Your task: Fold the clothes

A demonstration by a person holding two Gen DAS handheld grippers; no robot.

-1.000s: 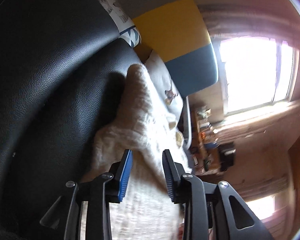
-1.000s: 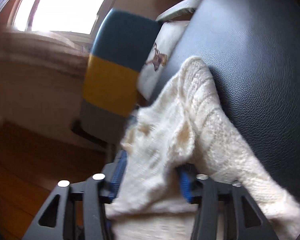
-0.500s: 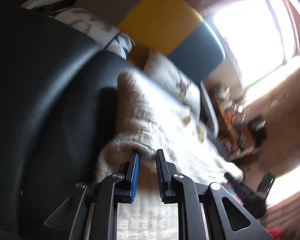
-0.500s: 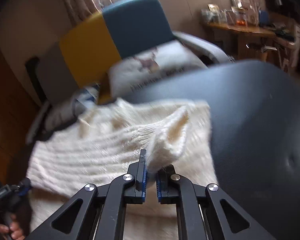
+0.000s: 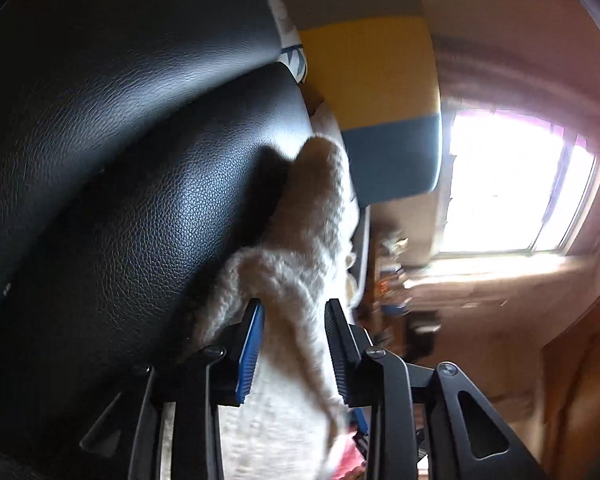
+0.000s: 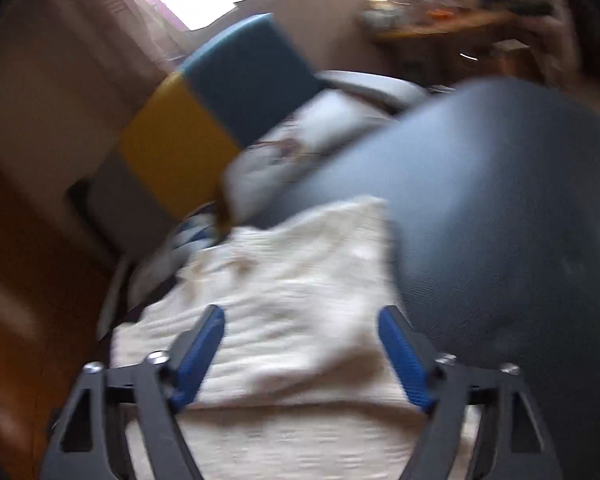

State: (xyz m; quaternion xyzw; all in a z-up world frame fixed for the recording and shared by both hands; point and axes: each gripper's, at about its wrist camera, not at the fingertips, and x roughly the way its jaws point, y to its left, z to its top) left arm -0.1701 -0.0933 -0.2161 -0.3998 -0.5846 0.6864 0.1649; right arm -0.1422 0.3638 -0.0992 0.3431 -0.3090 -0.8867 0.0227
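Note:
A cream knitted sweater [image 5: 308, 240] lies on a black leather cushion [image 5: 140, 200]. In the left wrist view a raised fold of the knit runs between the blue pads of my left gripper [image 5: 294, 305], whose jaws stand apart around it without pinching. The right wrist view is blurred. There the sweater [image 6: 292, 280] lies spread flat on the dark cushion [image 6: 500, 220], and my right gripper [image 6: 300, 312] hovers just over it, wide open and holding nothing.
A chair with a yellow, blue and grey back [image 6: 220, 100] stands beyond the sweater, with a white printed pillow [image 6: 292, 148] on its seat. A cluttered wooden desk [image 6: 440, 24] sits far right. A bright window [image 5: 512, 184] glares in the left view.
My right gripper, shut on a sweater fold half a second ago, has opened wide and let it drop flat. My left gripper's jaws have widened again around the fold.

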